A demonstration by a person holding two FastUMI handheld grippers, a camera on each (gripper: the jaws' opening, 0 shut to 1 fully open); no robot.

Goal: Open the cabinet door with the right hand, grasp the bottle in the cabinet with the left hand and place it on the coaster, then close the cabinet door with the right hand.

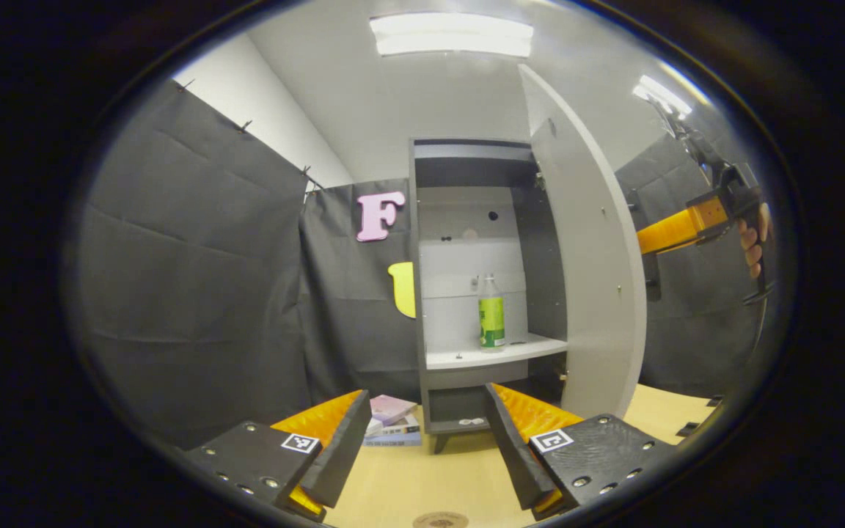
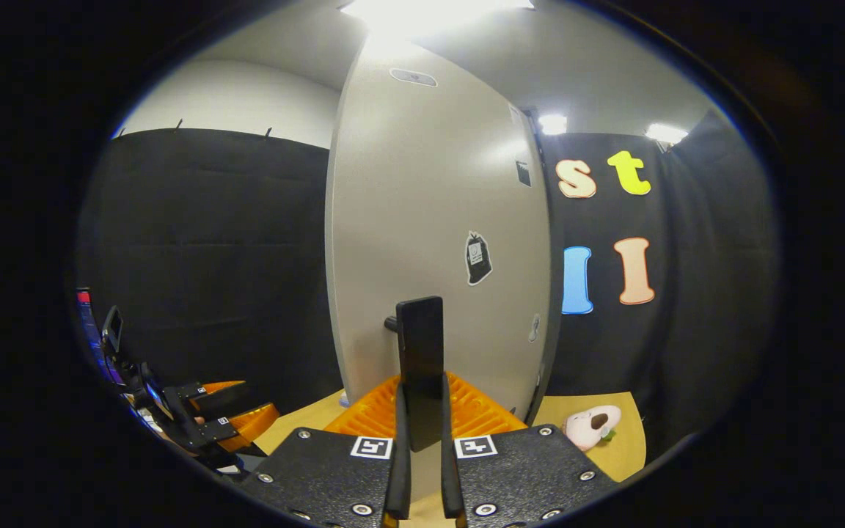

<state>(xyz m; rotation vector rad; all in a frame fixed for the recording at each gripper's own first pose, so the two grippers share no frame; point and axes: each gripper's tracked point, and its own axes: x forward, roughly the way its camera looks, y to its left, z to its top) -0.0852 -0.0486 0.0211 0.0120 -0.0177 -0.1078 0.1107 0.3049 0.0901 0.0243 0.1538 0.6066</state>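
The left gripper (image 1: 422, 447) hangs above the table (image 1: 422, 477) with its fingers spread wide and nothing between them. Straight ahead of it, well apart, stands the cabinet (image 1: 466, 293), its door (image 1: 591, 279) swung open to the right. The bottle (image 1: 491, 314) stands upright on the middle shelf (image 1: 496, 353), just right of the line between the fingers. Below the shelf, left of the cabinet's foot, a small stack of books (image 1: 392, 422) lies on the table just beyond the left finger's tip. The coaster (image 1: 440, 520) lies on the table close beneath the gripper, between the two fingers, at the view's bottom edge. Far off to the right, past the door's edge, the other gripper and the hand (image 1: 754, 242) that holds it reach toward the door's outer side.

In the right gripper view, the right gripper (image 2: 422, 411) has its fingers drawn close together on the dark handle (image 2: 419, 367) of the door, which rises upright between them; both fingers press on it. The door's pale face fills the space ahead. A plush toy (image 2: 591, 427) lies on the table to the right of the fingers. Low on the left, well apart, the left gripper shows.
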